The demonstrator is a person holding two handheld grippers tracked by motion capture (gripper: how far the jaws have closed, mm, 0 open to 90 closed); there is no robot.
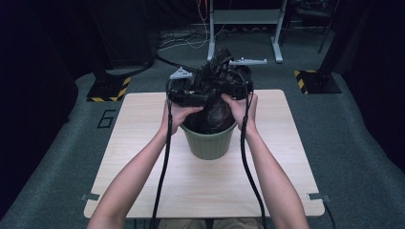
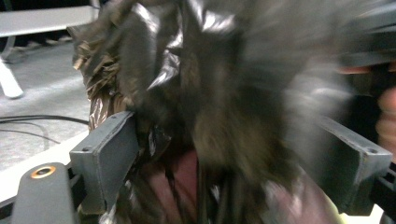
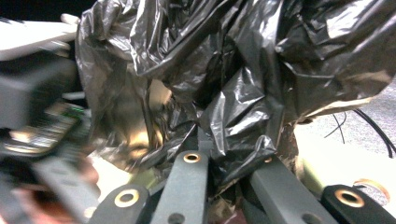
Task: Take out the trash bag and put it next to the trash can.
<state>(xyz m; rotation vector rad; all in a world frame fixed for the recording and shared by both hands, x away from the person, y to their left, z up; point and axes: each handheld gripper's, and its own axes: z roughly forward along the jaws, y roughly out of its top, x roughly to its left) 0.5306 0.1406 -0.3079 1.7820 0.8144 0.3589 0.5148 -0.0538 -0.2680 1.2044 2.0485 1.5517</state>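
Over the middle of the pale wooden counter point(image 1: 143, 157) stands a green ribbed bin point(image 1: 210, 141), and a crumpled black plastic bag point(image 1: 213, 90) rises out of its mouth in a bunched heap. Both hands work at the top of that heap, one on each side, with the cables trailing back along the forearms toward the near edge.

On the left side of the bin, the left gripper point(image 1: 187, 92) sits low against the bag. Its own view shows its jaws standing wide apart with the bag point(image 2: 205, 93) bulging between them; the plastic lies against the inner face of one jaw, but the pads do not pinch it. That view is blurred, so the finer folds cannot be made out.

On the right side, the right gripper point(image 1: 234, 80) is held a little higher. In its own view the jaws are drawn together on a fold of the bag point(image 3: 243, 84), the glossy plastic wrinkling out above the pinch. The other gripper shows blurred at the left edge of that view, just beside the same bunch of plastic.

Beyond the counter lies grey carpet point(image 1: 348, 143) with a metal stand point(image 1: 243, 28) farther back.
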